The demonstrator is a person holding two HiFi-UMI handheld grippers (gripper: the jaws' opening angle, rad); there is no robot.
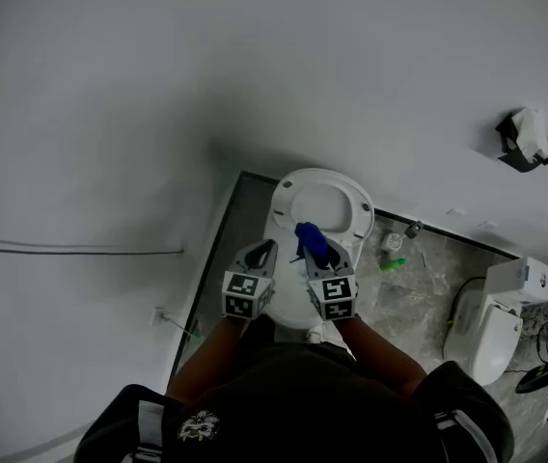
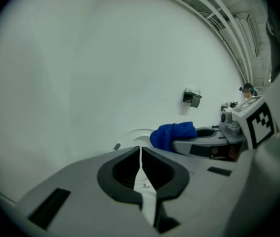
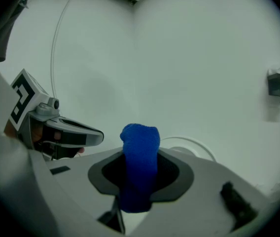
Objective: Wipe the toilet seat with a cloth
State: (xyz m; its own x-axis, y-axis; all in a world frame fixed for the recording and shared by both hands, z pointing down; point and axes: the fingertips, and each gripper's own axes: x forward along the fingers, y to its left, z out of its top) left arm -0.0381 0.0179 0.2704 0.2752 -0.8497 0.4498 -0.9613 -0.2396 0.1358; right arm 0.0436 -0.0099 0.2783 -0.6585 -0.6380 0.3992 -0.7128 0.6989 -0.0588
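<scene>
Above the toilet seat (image 1: pixel 324 176), both grippers are hovering, so I judge that the approach is in hand and the wiping is not yet begun. The right gripper (image 3: pixel 139 181) is clamping its jaws on the blue cloth (image 1: pixel 311 241), which is sticking out over the seat's front part. The left gripper (image 2: pixel 140 154) is showing its jaws together, with nothing between them. Next, the cloth is needing to come down until it touches the seat.

Pretty dim, flat grey light all round, soft shadows, fisheye warp with dark corners beyond both jaws.
</scene>
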